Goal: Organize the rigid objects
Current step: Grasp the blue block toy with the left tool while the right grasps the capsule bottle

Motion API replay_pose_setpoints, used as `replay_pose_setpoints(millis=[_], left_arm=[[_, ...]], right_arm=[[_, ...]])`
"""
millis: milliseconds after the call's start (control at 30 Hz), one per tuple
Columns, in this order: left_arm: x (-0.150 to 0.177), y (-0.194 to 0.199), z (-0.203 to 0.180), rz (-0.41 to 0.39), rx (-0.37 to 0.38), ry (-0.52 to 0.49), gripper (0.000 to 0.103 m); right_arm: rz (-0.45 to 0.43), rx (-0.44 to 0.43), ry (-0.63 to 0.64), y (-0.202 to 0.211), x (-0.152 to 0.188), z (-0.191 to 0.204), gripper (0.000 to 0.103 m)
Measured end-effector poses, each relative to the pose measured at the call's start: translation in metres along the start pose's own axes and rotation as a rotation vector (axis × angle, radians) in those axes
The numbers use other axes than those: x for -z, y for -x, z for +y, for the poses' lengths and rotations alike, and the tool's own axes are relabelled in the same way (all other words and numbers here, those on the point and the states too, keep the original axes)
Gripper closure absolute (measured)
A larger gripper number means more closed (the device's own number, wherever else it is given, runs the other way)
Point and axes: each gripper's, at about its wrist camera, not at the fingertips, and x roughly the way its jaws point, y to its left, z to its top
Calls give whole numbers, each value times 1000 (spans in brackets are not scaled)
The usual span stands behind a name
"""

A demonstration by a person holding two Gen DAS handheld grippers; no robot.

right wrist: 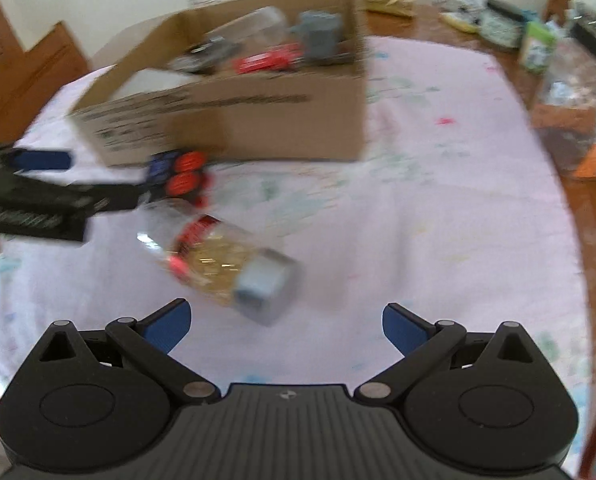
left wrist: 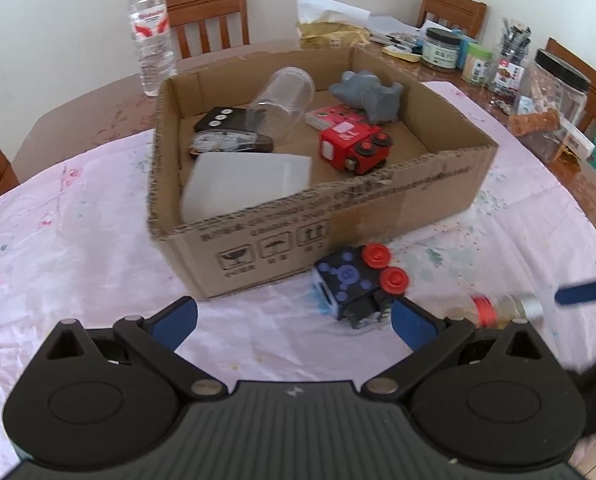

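Jar, clear plastic with a grey lid [right wrist: 233, 264], lies centre-frame just ahead of the released right gripper [right wrist: 283, 326] (nearer arm), lid end toward the claw; left gripper [left wrist: 293, 320] released.

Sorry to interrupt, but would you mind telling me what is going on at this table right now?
A person with a gripper in each hand is sorting loose items into a cardboard box. The box already holds a red toy car, a grey figure and a clear jar, among others. Both grippers are open and hold nothing. The left gripper faces a blue toy car on the pink tablecloth; the right gripper faces a small lying bottle.
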Motion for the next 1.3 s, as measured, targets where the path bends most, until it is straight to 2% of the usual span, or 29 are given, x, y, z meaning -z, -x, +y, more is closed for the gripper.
replay_pose_setpoints(millis=[167,300,467,600,933,1100,1300], left_arm=[[2,4,19,-6,-13,16,1],[4,6,33,-9,-4,11,1],[6,6,42,-6,20,6,1],[6,5,45,-1,36,23,1],[3,2,24,8,61,44,1],[-1,-10,1,26,82,75,1],[-5,-30,-21,23,38,123,1]], right_arm=[[21,-83,-25,-6,-4,30,0],[3,-6,-71,-12,-16,49,0],[-16,83,-163,-22,-29,54,0],[-37,188,-151,-27,-32,61,0],[-34,296,-124,-18,-19,23,0],[-36,270,-105,-19,-8,0,0],[-37,205,-41,-24,-1,-11,0]])
